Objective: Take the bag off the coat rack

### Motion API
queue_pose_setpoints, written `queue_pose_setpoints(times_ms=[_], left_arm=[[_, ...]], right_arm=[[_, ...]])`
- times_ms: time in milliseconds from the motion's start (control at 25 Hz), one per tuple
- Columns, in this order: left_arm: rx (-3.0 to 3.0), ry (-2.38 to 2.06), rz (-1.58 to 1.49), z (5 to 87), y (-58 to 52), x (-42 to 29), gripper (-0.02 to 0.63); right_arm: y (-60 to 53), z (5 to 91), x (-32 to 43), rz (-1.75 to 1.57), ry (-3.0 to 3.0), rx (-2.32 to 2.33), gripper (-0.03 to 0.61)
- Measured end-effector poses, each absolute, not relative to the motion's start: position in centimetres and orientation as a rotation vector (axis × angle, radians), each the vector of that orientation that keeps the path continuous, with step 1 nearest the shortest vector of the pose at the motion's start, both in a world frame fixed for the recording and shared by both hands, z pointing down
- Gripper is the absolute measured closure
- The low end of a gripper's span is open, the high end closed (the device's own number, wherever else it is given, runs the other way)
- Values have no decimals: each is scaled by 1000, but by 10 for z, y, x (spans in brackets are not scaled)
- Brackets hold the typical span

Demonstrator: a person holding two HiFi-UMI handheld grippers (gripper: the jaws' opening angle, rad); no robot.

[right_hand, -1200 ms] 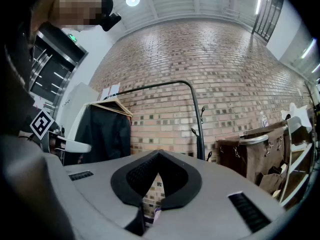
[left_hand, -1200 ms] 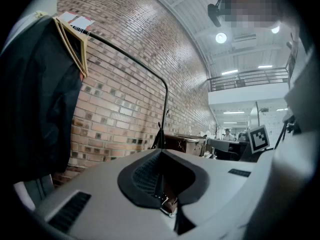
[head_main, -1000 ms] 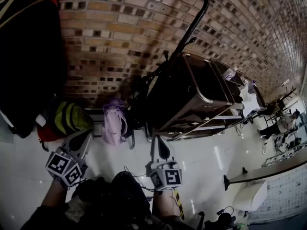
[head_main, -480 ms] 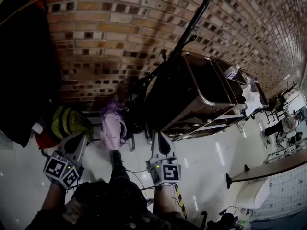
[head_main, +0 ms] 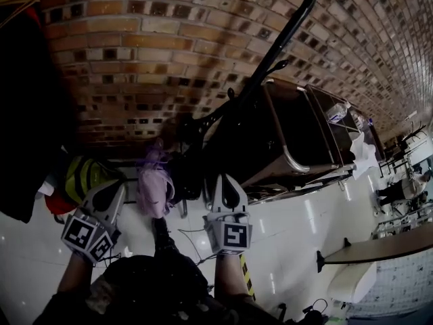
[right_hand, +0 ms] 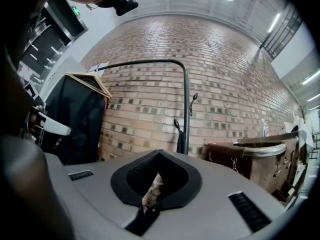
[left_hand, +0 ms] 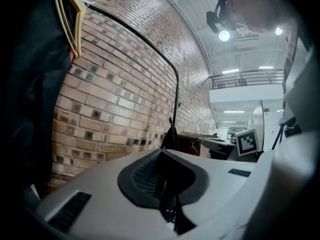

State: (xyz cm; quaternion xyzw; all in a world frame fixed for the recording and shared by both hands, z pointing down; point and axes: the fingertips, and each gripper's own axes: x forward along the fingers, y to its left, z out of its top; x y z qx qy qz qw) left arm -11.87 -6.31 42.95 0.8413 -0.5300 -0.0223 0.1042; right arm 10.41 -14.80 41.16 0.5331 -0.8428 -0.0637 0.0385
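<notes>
Brick wall [head_main: 155,53] filled the background, with the black coat rack [head_main: 270,63] rising in front of it as a thin bent pole. A pale lilac bag [head_main: 154,187] sat low by the foot of the rack, close against the wall; whether it hung from a low hook or rested on the white floor [head_main: 298,229] could not be told. Just to its left lay a yellow-green bag [head_main: 84,178] and a red one [head_main: 57,203], under a dark coat [head_main: 27,114] on a wooden hanger [right_hand: 92,83]. A brown trolley [head_main: 287,134] stood to the right of the rack.

Both claws were held low, short of the bags and touching nothing. The left gripper [head_main: 116,189] pointed toward the yellow-green bag, its jaws pressed together and empty. The right gripper [head_main: 226,181] pointed at the rack's foot, just right of the lilac bag, its jaws likewise closed on nothing, only a sliver of brick showing between the pads [right_hand: 135,176].
</notes>
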Motion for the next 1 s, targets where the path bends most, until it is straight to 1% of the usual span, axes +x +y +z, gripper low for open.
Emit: queue_pose_setpoints(times_ms=[160,280,360,440,560,640,720,1000], left_arm=[[2476,-1570,-54,427,-105,-109,574],[2473,-1574,-48,425,-133,-101,574],[2477,-1571,-43,424,-150,-93,574],[2478,-1568,-39,423,-167,-86,574],[2485,-1570,-39,421,-190,-79,574],[2491,-1578,-46,420,-205,-75,574],[2491,-1588,-59,419,-219,-71,574],[2472,-1610,-72,420,-254,-71,574]], right_arm=[[-195,410,110,-238,-2514,1650,558],[-226,411,111,-198,-2525,1633,561],[-246,411,113,-157,-2547,1623,524],[-267,413,116,-128,-2549,1616,508],[-297,419,117,-90,-2546,1584,461],[-315,425,113,-64,-2557,1544,445],[-332,431,107,-52,-2566,1504,434],[-360,432,90,-87,-2591,1473,436]])
